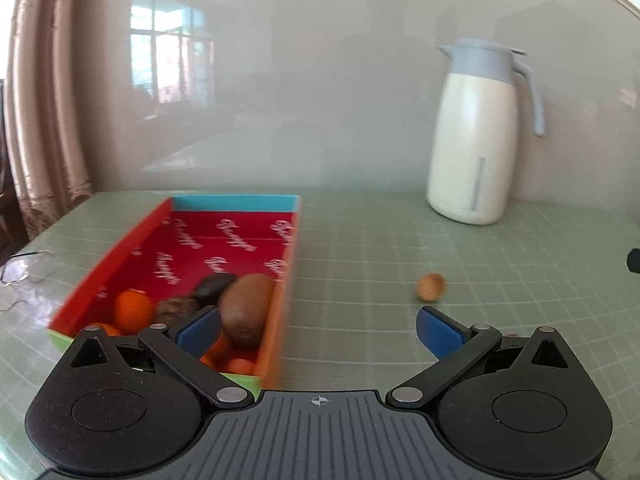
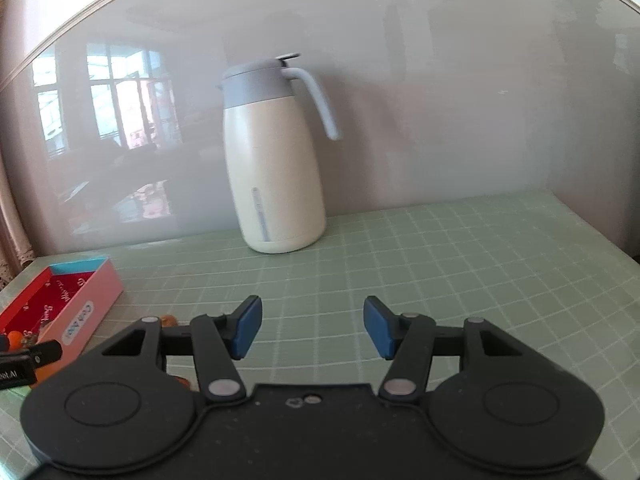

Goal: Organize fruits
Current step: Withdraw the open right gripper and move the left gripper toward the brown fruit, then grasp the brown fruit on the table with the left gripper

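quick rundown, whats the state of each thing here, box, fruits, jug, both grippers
box: open-topped, on the green mat, holding fruit at its near end
kiwi: inside the box
oranges: inside the box
small round nut: loose on the mat, outside the box
jug: upright, lid on
left gripper: open, empty
right gripper: open, empty

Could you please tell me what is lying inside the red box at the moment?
At the near end of the red box lie a brown kiwi, a dark fruit, a walnut-like piece and several oranges. The left gripper covers part of the pile.
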Available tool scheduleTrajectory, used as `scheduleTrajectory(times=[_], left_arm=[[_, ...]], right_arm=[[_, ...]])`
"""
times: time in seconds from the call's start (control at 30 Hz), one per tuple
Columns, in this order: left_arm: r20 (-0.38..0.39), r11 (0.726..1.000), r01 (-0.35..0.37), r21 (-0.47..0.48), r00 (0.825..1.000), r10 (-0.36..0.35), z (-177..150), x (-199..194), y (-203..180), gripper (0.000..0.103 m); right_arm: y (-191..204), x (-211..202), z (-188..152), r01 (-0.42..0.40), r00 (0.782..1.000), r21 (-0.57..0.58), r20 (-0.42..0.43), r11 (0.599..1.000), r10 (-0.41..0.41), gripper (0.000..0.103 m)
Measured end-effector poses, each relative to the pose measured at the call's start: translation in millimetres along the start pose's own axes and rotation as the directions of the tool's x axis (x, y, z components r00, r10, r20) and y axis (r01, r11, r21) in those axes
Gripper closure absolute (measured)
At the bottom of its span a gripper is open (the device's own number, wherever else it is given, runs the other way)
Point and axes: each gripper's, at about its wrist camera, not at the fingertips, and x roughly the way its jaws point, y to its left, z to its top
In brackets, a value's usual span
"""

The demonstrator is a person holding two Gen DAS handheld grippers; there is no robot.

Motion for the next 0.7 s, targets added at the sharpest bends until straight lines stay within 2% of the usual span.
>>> scheduleTrajectory(times=[0.07,0.4,0.7], left_arm=[[-0.006,1.0,0.017,0.012,1.0,-0.017,-1.5,1.6,-11.0,0.0],[-0.05,0.992,0.096,0.076,0.994,-0.092,-11.0,13.8,-70.4,0.0],[-0.077,0.987,0.122,0.109,0.991,-0.114,-16.8,20.4,-101.7,0.0]], right_arm=[[-8.0,-1.6,-0.2,0.016,1.0,0.01,0.004,1.0,-0.016,0.039],[-39.1,-8.8,-1.2,0.06,0.998,0.055,0.017,0.997,-0.061,0.039],[-56.7,-12.1,-1.6,0.078,0.997,0.074,0.017,0.994,-0.079,0.039]])
